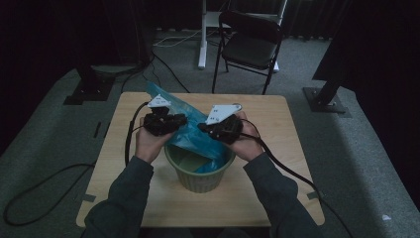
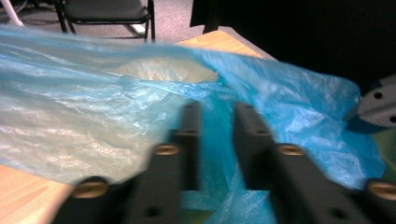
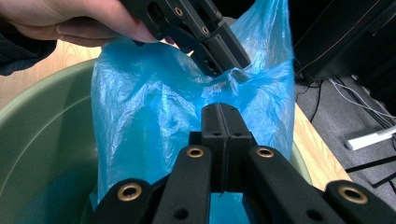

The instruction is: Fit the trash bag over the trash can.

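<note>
Over green bin [image 1: 200, 181], thin crinkled translucent blue bag [image 1: 190, 131]

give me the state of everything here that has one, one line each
blue plastic bag: crumpled, partly opened, lower end inside the bin, upper end trailing over the table
green bin: upright on the table, bag partly in it
left gripper: jaws apart with bag film between them
right gripper: jaws shut, pinching the bag
folding chair: unfolded, standing on the floor, seat bare
</note>
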